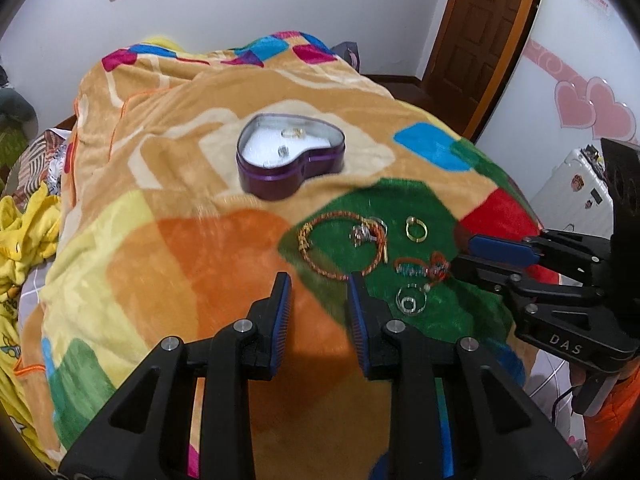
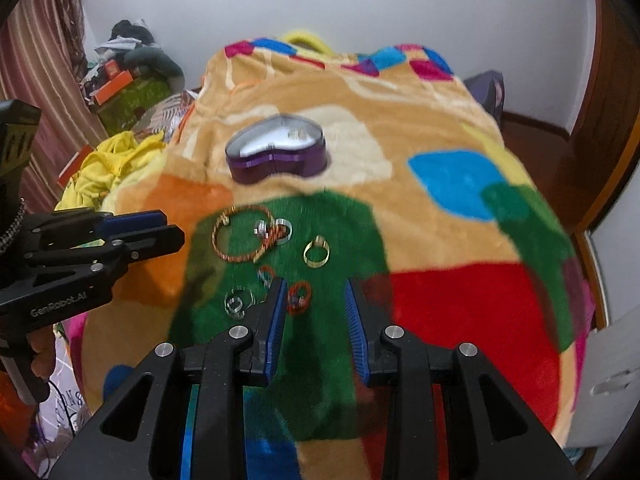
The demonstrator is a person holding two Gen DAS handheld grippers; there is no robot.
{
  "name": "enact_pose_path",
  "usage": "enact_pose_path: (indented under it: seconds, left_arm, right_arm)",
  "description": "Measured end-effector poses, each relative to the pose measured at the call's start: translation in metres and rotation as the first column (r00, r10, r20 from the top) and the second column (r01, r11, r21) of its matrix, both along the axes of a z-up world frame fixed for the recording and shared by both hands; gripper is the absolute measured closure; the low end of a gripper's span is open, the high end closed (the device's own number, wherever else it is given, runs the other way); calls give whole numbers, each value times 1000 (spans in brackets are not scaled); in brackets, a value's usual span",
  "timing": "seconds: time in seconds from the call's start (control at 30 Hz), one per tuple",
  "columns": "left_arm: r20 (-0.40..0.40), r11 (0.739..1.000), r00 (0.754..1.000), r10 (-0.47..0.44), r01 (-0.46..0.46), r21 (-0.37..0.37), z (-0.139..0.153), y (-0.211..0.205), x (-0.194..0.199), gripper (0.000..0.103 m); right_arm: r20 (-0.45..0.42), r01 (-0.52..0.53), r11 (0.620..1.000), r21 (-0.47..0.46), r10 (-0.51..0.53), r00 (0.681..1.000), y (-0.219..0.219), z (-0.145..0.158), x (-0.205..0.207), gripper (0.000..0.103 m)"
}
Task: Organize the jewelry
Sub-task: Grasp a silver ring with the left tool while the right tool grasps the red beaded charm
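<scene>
A purple heart-shaped tin point(image 1: 310, 166) point(image 2: 276, 164) lies open on the blanket with two rings point(image 1: 292, 133) inside on white lining. On the green patch in front lie an orange braided bracelet point(image 1: 320, 268) point(image 2: 219, 250), a silver ring cluster point(image 1: 362, 234) point(image 2: 262, 229), a gold ring point(image 1: 416, 229) point(image 2: 316, 253), red beaded earrings point(image 1: 422, 267) point(image 2: 299, 298) and a clear ring point(image 1: 410, 301) point(image 2: 237, 302). My left gripper point(image 1: 320, 282) point(image 2: 166, 226) is open and empty, just left of the jewelry. My right gripper point(image 2: 316, 286) point(image 1: 464, 250) is open and empty above the earrings.
A colourful fleece blanket point(image 1: 160, 208) covers the bed. Yellow clothing point(image 2: 104, 172) and boxes point(image 2: 128, 92) lie at the left. A wooden door point(image 1: 480, 32) and a white case point(image 1: 568, 184) stand at the right.
</scene>
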State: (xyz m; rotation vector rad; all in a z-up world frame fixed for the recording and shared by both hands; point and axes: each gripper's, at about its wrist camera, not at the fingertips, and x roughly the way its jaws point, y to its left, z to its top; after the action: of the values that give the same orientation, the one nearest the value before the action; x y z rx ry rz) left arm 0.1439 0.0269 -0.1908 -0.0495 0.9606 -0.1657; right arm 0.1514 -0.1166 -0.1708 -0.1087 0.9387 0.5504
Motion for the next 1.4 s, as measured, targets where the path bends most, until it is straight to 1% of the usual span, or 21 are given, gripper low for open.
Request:
enact_pose_path:
  seconds: [0.27, 0.43, 0.5, 0.53, 0.6, 0.8, 0.97, 1.1, 1.3, 1.37, 1.4]
  left_arm:
    - [-21, 1000, 1000, -15, 15, -27, -9, -4, -5, 75]
    - [-34, 998, 999, -23, 21, -54, -11, -8, -7, 75]
    - [-39, 998, 999, -35, 32, -57, -12, -13, -7, 75]
    - [-41, 998, 998, -41, 39, -58, -12, -15, -7, 75]
    - [-43, 997, 997, -56, 53, -58, -12, -21, -7, 75]
    - [-56, 993, 994, -92, 88, -74, -15, -37, -6, 75]
    - [-63, 991, 991, -117, 113, -67, -20, -50, -2, 75]
    - [-66, 992, 991, -116, 113, -60, -25, -54, 3, 75]
    - [-57, 993, 994, -95, 91, -77, -27, -52, 7, 75]
    - [-50, 993, 995, -92, 88, -75, -26, -51, 6, 82]
    - [-48, 993, 995, -93, 89, -74, -25, -51, 5, 82]
  right_arm:
    - [-32, -40, 999, -2, 40, 999, 12, -13, 0, 77]
    - [-10, -60, 998, 8, 60, 998, 13, -17, 0, 77]
    - [-7, -64, 998, 18, 64, 998, 11, -17, -1, 87]
    - [-6, -67, 997, 24, 67, 998, 10, -17, -2, 87]
    - [0, -66, 997, 36, 66, 998, 7, -14, -2, 96]
    - [45, -44, 998, 40, 42, 998, 0, -4, -5, 96]
    - [63, -22, 999, 48, 19, 998, -10, 4, -5, 97]
    - [72, -4, 999, 54, 0, 997, -15, 9, -6, 97]
    - [88, 9, 998, 54, -13, 996, -20, 13, -7, 96]
    - [92, 12, 998, 58, -18, 996, -21, 15, -7, 96]
    - [95, 14, 998, 61, -19, 995, -22, 16, -6, 96]
